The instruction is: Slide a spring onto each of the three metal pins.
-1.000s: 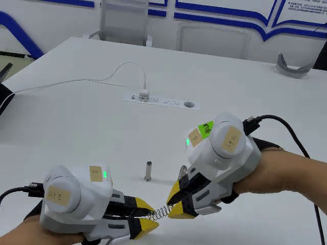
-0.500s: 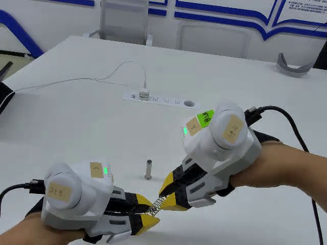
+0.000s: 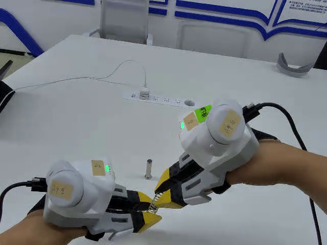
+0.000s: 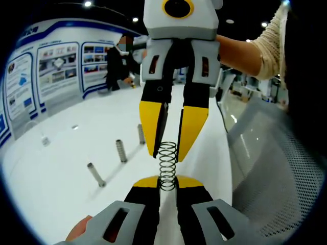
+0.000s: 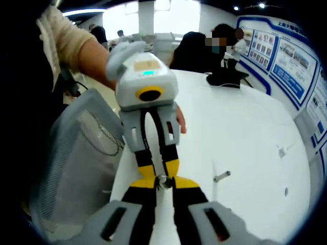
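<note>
Metal spring [image 4: 167, 166] pinched endwise by left claw [image 4: 167, 182] and right claw [image 4: 167, 153], both narrow, pin [image 3: 148, 169] nearby

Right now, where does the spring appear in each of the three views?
Head view: spring low centre, between left gripper and right gripper.
Left gripper view: centre, rising from its own jaws.
Right gripper view: low centre, seen end-on.
Shared landmark: metal pin standing just beyond the spring.
</note>
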